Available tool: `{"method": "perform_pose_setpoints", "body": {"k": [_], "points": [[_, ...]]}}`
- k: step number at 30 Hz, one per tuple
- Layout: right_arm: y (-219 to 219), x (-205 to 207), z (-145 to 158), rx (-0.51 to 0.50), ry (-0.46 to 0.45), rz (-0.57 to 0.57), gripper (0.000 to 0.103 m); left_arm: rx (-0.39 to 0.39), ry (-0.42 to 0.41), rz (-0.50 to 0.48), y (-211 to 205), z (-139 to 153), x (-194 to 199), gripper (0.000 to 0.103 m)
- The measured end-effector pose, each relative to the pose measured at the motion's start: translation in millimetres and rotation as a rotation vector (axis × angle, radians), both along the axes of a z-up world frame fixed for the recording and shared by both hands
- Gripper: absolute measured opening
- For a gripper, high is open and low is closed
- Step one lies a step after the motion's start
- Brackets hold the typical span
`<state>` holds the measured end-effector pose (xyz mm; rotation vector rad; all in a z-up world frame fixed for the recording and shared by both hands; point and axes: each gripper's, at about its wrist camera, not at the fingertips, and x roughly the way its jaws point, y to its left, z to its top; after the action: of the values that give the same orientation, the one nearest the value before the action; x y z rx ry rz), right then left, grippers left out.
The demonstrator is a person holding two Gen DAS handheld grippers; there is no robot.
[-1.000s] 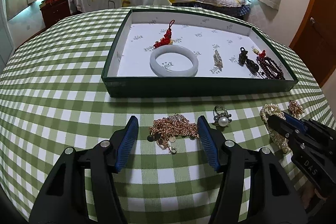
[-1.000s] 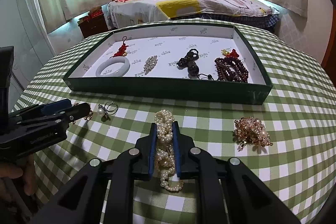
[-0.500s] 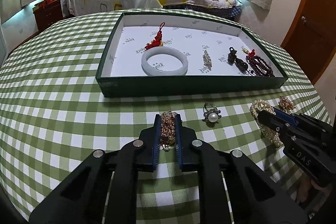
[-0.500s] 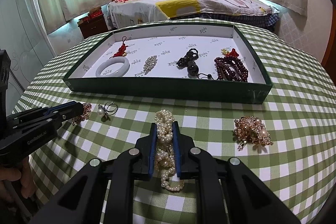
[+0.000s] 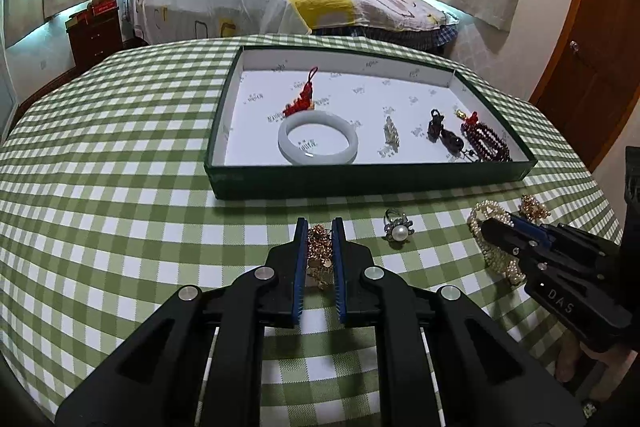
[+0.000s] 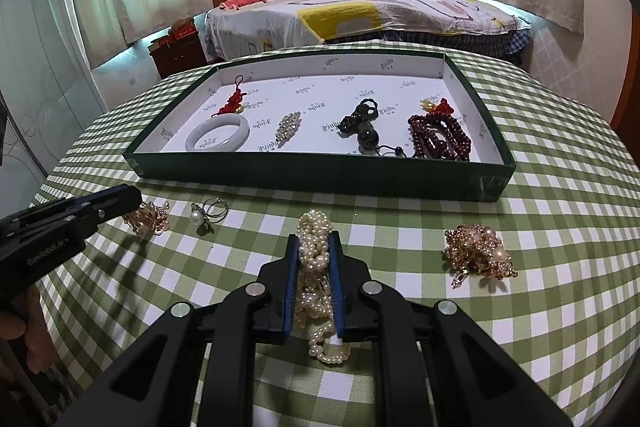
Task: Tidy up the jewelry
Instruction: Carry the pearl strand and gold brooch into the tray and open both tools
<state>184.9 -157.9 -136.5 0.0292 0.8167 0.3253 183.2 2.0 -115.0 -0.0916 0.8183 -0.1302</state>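
My left gripper (image 5: 319, 227) is shut on a gold chain bracelet (image 5: 319, 251), lifted just off the green checked cloth. My right gripper (image 6: 314, 241) is shut on a pearl bracelet (image 6: 314, 255), whose tail hangs to the cloth. A green tray (image 5: 372, 179) with a white floor lies just beyond. It holds a white jade bangle (image 5: 318, 143), a red knot charm (image 5: 302, 101), a crystal brooch (image 5: 391, 133), dark beads (image 5: 442, 131) and a red bead bracelet (image 5: 486, 143). A pearl ring (image 5: 396, 227) lies on the cloth between the grippers.
A gold and pearl cluster (image 6: 478, 253) lies on the cloth right of my right gripper. The tray's near wall (image 6: 320, 175) stands up in front of both grippers. The table edge curves away on both sides. A bed (image 5: 280, 3) stands behind the table.
My left gripper closed on the gold chain bracelet and has raised it slightly. My right gripper has stayed shut on the pearl bracelet, hardly moving.
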Motion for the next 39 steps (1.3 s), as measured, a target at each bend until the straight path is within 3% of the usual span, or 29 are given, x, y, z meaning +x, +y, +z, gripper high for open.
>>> {"method": "perform_pose_setpoints", "body": {"k": [39], "points": [[-1,-19,63,0.026,-0.155,0.011,0.015,-0.026,-0.192,-0.014,6,78,-24,0.010]]}}
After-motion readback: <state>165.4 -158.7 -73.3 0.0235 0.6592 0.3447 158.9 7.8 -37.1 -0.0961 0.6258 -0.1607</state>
